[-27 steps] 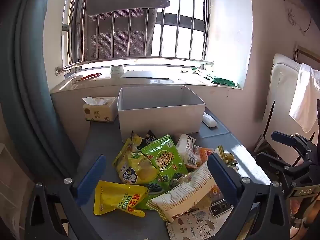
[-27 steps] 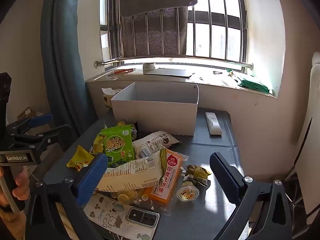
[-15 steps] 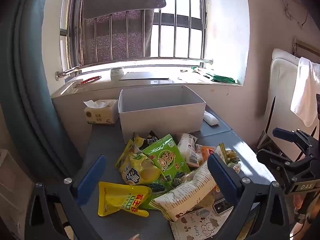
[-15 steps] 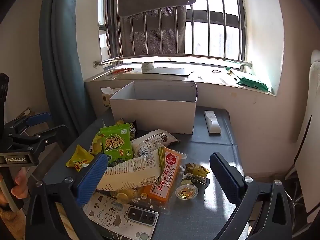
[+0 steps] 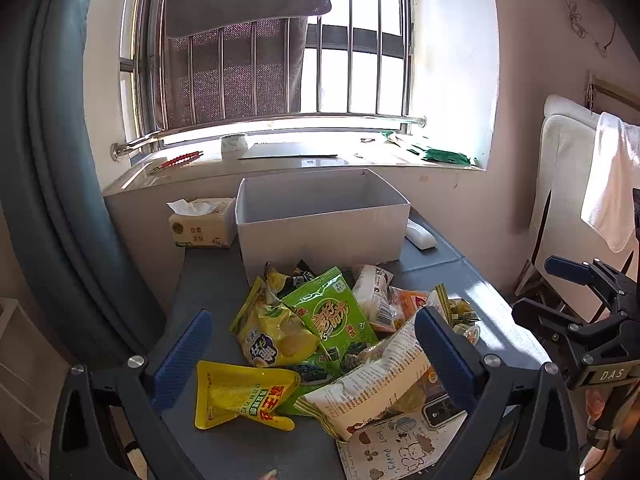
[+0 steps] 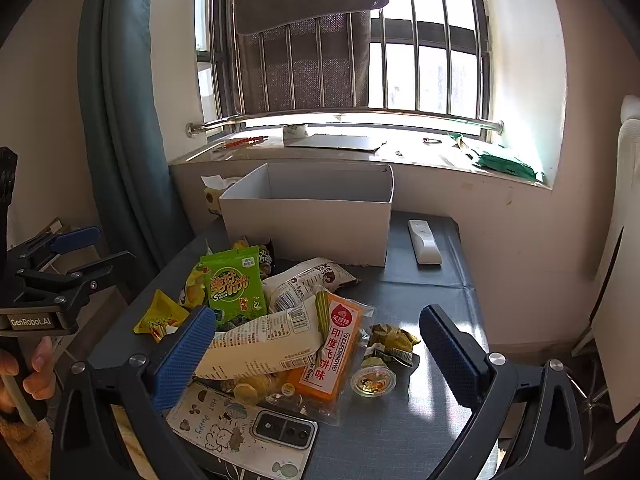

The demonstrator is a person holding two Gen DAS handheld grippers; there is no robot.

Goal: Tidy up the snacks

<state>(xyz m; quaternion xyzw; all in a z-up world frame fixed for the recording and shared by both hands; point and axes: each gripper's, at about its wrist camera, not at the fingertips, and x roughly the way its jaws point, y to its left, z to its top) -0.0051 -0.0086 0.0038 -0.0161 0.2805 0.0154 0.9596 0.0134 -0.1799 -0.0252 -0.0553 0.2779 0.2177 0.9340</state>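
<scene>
A heap of snack packets lies on the grey table: a yellow pouch, a yellow chip bag, a green seaweed bag, a long white bag and an orange packet. A small jelly cup sits beside them. An open, empty white box stands behind the heap. My left gripper is open above the heap's near side. My right gripper is open over the white bag and the orange packet. Both hold nothing.
A tissue pack stands left of the box, a white remote to its right. A phone in a printed case lies at the table's front edge. A blue curtain hangs at left, the window sill behind.
Both views have shifted slightly; the snack heap sits a little higher and farther in frame. Nothing on the table has moved and both grippers stay open.
</scene>
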